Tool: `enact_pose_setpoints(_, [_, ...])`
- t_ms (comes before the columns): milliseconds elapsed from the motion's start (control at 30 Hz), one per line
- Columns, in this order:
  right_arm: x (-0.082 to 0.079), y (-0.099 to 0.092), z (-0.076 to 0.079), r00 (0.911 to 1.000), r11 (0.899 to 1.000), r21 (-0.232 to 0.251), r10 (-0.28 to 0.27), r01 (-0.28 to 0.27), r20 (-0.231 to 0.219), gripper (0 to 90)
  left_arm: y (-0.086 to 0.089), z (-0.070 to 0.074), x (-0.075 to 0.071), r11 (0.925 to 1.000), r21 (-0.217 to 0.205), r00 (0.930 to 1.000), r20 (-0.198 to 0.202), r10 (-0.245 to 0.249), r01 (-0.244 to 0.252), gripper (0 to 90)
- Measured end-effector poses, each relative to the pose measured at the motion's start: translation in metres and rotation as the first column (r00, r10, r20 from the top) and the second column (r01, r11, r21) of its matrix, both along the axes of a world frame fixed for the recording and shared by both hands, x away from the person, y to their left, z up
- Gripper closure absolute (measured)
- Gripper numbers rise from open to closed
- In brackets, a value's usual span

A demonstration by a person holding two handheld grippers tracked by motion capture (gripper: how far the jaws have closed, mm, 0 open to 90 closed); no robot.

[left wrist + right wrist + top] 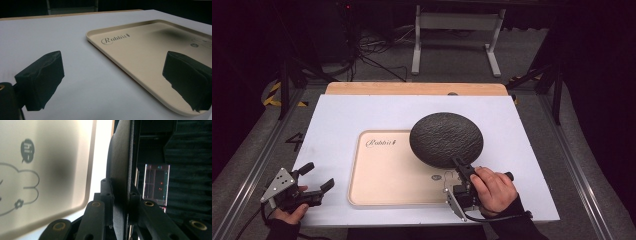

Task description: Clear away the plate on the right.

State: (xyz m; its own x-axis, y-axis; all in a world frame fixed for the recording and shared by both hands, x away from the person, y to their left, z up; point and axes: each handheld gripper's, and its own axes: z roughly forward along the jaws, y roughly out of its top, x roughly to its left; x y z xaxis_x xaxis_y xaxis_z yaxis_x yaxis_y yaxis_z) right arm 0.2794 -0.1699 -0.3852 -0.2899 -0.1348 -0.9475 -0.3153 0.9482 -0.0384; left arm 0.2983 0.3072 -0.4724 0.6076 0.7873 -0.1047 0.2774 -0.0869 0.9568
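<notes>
the right gripper (460,166) is clamped on the near rim of a dark round plate (446,139), one jaw on each face. the plate is held off the surface over the far right corner of the beige tray (377,180), its textured underside turned up toward the high view; being round, no long axis can be told. in the right gripper view the plate (121,170) is seen edge-on as a thin dark band running up from the jaws, with the tray's rabbit drawing (17,192) beside it. the left gripper (314,178) is held with its jaws spread wide and nothing between them, just left of the tray on the white board (332,120). the tray's lettering (115,39) is read best in the left gripper view.
</notes>
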Motion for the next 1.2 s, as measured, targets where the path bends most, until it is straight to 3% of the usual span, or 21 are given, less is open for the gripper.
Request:
enact_pose_setpoints(600, [0.01,0.039,-0.005,0.9953,0.996,0.012,0.091,-0.09,-0.033,81.6,0.0,0.0,0.001,1.0,0.004,1.0,-0.007,-0.003,0.003,4.3])
enact_pose_setpoints(1200, [0.016,0.054,-0.014,0.9914,0.994,0.043,0.105,-0.102,-0.078,81.7,-0.001,0.0,0.001,1.0,0.003,0.9999,-0.012,-0.006,0.006,4.3])
